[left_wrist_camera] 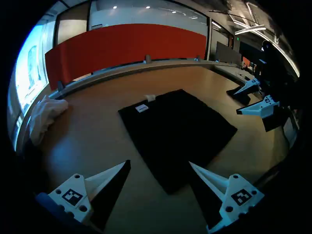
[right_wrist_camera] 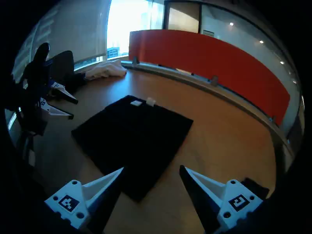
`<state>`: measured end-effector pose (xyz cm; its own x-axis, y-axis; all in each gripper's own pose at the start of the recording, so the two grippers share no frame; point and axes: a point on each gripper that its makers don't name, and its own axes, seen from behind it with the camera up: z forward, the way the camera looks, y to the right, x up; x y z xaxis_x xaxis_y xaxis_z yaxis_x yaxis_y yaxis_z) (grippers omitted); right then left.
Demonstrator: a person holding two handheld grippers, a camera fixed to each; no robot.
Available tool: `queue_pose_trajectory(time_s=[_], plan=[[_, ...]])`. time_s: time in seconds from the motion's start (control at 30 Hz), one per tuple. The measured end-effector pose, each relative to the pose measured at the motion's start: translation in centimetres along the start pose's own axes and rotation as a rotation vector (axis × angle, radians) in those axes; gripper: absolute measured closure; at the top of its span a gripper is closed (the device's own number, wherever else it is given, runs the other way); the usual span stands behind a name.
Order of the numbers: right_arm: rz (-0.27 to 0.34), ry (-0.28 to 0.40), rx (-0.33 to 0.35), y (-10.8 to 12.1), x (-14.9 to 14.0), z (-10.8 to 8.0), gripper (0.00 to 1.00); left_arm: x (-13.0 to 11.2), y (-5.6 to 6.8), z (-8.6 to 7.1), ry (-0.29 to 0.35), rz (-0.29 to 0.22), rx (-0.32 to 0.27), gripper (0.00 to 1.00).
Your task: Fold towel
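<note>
A black towel point(left_wrist_camera: 177, 130) lies flat on the wooden table point(left_wrist_camera: 97, 117), a white label point(left_wrist_camera: 142, 108) near its far corner. My left gripper point(left_wrist_camera: 159, 167) hovers open over the towel's near corner, nothing between its fingers. In the right gripper view the same towel point(right_wrist_camera: 134, 136) spreads ahead, and my right gripper point(right_wrist_camera: 152, 171) stands open above its near corner. The right gripper point(left_wrist_camera: 253, 97) also appears at the far right of the left gripper view. The left gripper point(right_wrist_camera: 60, 102) shows at the left in the right gripper view, held by a person.
A crumpled white cloth point(left_wrist_camera: 45, 115) lies at the table's left end, also seen as white cloth point(right_wrist_camera: 105, 69) near the window. A red divider panel point(left_wrist_camera: 128, 48) runs along the table's far edge. A small white piece point(left_wrist_camera: 150, 98) sits by the towel's far corner.
</note>
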<state>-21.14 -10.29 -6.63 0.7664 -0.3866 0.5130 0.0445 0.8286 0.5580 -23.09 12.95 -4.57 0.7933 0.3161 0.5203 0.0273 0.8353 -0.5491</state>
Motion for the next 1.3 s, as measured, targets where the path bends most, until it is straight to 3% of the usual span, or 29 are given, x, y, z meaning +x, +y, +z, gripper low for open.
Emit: queue_pose_trajectory(time_s=[0.67, 0.93, 1.3], plan=[[-0.031, -0.123, 0.074, -1.9, -5.5, 1.4, 0.00, -4.7, 1.8, 1.5, -0.122, 0.050, -0.068, 0.01], [-0.041, -0.147, 0.090, -2.1, -6.4, 1.7, 0.01, -5.9, 1.9, 2.0, -0.162, 0.064, -0.069, 0.00], [-0.031, -0.167, 0.113, -2.7, -7.1, 2.0, 0.12, -6.5, 2.2, 2.2, -0.187, 0.065, -0.080, 0.04]])
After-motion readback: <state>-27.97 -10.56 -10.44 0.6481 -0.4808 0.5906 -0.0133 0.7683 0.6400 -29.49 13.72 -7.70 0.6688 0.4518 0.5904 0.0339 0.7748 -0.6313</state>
